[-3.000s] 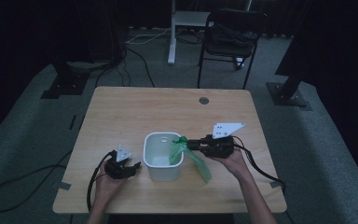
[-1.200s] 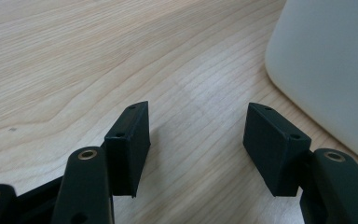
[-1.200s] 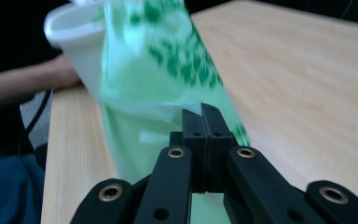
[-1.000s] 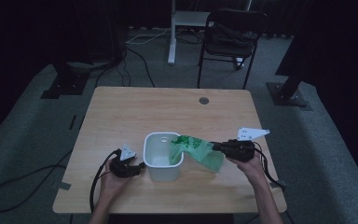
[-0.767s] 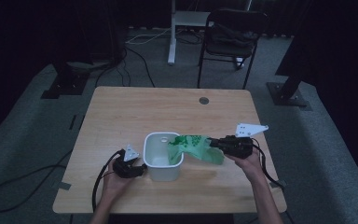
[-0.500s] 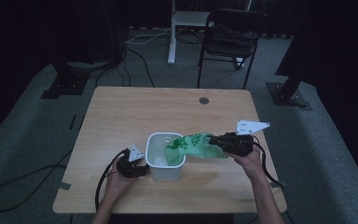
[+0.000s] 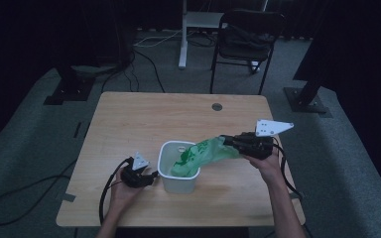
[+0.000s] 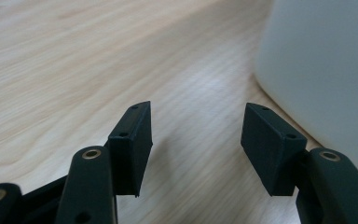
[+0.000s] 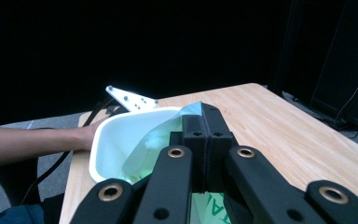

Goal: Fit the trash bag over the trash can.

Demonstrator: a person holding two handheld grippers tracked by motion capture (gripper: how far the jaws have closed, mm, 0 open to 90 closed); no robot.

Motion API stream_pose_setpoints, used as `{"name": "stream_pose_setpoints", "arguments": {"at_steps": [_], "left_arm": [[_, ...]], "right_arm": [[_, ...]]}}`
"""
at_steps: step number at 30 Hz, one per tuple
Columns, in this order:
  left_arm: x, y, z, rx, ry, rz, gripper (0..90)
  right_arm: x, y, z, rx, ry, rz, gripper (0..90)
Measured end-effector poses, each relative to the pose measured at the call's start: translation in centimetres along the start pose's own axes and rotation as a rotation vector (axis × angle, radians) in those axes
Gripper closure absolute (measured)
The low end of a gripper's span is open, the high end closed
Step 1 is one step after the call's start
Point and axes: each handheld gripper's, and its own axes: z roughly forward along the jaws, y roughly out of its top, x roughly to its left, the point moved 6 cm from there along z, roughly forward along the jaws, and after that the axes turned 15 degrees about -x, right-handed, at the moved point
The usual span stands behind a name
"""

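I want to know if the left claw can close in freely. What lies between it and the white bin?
Only bare wooden table lies between the open left claw and the white bin, as the left gripper view shows; the bin wall stands just beside one jaw.

The white plastic bin (image 7: 178, 167) stands on the pale wooden table (image 7: 144, 124) (near its front edge); the green plastic bag (image 7: 198, 153) hangs into it, with the left gripper (image 7: 151, 177) just left and the right gripper (image 7: 226, 141) to its right.

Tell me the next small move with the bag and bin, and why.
Probably carry the right tongs a bit further over the bin and lower them. They are shut on the green bag, which hangs half in, half over the rim. The left tongs sit open beside the bin wall, ready to steady it.
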Motion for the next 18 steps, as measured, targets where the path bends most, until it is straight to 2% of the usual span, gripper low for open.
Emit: {"name": "stream_pose_setpoints", "arguments": {"at_steps": [2,3,4,5,6,7,8,9,11,12,13,14,15,16,17,18], "left_arm": [[0.4,0.2,-0.6,-0.011,0.002,-0.012,43.8],[0.6,0.3,-0.9,-0.017,0.003,-0.021,44.1],[0.6,0.4,-1.2,-0.022,0.004,-0.027,44.1],[0.8,0.6,-1.5,-0.030,0.005,-0.034,44.1],[0.9,0.9,-1.9,-0.044,0.001,-0.043,44.1],[0.9,1.1,-2.2,-0.056,-0.006,-0.051,44.1],[1.0,1.4,-2.5,-0.063,-0.009,-0.054,44.0],[1.1,1.7,-2.9,-0.072,-0.011,-0.053,44.1],[1.1,2.2,-3.5,-0.094,-0.015,-0.053,44.0],[1.2,2.5,-3.8,-0.098,-0.019,-0.052,44.1],[1.2,2.7,-4.1,-0.100,-0.017,-0.049,44.1],[1.2,3.0,-4.3,-0.107,-0.020,-0.048,44.1],[1.2,3.3,-4.6,-0.114,-0.029,-0.048,44.1],[1.1,3.6,-4.7,-0.118,-0.036,-0.047,44.1],[1.0,4.0,-5.0,-0.121,-0.041,-0.040,44.1],[1.0,4.3,-5.2,-0.126,-0.044,-0.037,44.1]], "right_arm": [[0.0,0.0,0.1,-0.004,0.006,0.008,90.0],[0.0,-0.3,0.5,0.027,0.009,0.012,90.0],[0.0,-0.5,0.6,0.043,-0.008,-0.011,90.0],[0.0,-0.3,0.6,0.028,-0.007,-0.008,90.0],[0.0,-0.1,0.5,-0.009,0.003,0.015,90.0],[-0.2,0.0,0.6,-0.020,0.005,0.031,90.0],[-0.2,-0.2,0.8,0.007,-0.001,0.027,90.0],[-0.3,-0.4,0.9,0.027,-0.013,0.012,90.0],[-0.3,-0.5,1.2,0.023,0.002,0.035,90.0],[-0.3,-0.6,1.3,0.048,-0.005,0.023,90.0],[-0.3,-0.5,1.3,0.045,-0.016,0.015,90.0],[-0.4,-0.3,1.2,0.012,-0.006,0.036,90.0],[-0.4,-0.2,1.3,0.005,0.008,0.057,90.0],[-0.4,-0.4,1.5,0.041,-0.002,0.033,90.0],[-0.5,-0.4,1.6,0.055,-0.022,0.011,90.0],[-0.6,-0.1,1.5,0.014,-0.017,0.040,90.0]]}}
